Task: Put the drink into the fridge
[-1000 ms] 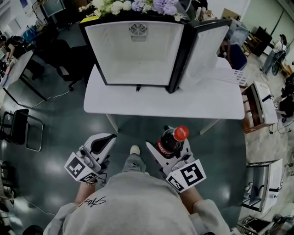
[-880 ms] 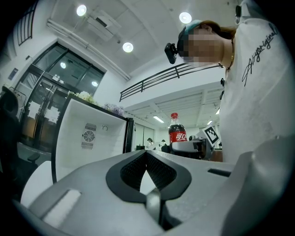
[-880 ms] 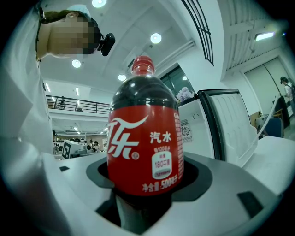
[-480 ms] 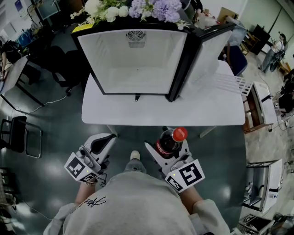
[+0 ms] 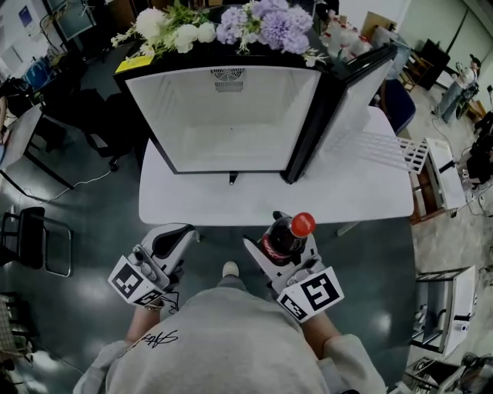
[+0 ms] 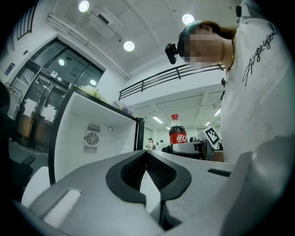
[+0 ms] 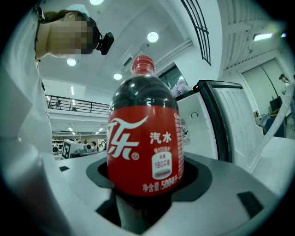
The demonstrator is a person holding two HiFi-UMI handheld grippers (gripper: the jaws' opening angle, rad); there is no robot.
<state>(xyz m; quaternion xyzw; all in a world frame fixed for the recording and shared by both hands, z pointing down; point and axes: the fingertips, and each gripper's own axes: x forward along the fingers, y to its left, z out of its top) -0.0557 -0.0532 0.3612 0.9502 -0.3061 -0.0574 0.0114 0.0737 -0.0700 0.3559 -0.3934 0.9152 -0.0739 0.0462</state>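
Closer than a second ago, the flat white table (image 5: pixel 269 196) now reaches nearly to your grippers. Your right gripper (image 5: pixel 283 245) pinches the cola bottle (image 7: pixel 145 152) below its red label, with the round cap pointing up. Your left gripper (image 5: pixel 173 238), at 9 o'clock of it, has its ribbed black pads (image 6: pixel 133 168) pressed together on nothing. At 12 o'clock the boxy black fridge (image 5: pixel 223 115) stands open, smooth white inside, with flowers (image 5: pixel 231 19) on top.

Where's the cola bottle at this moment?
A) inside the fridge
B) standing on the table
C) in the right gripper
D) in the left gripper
C: the right gripper is shut on the bottle, out in front of the open fridge.
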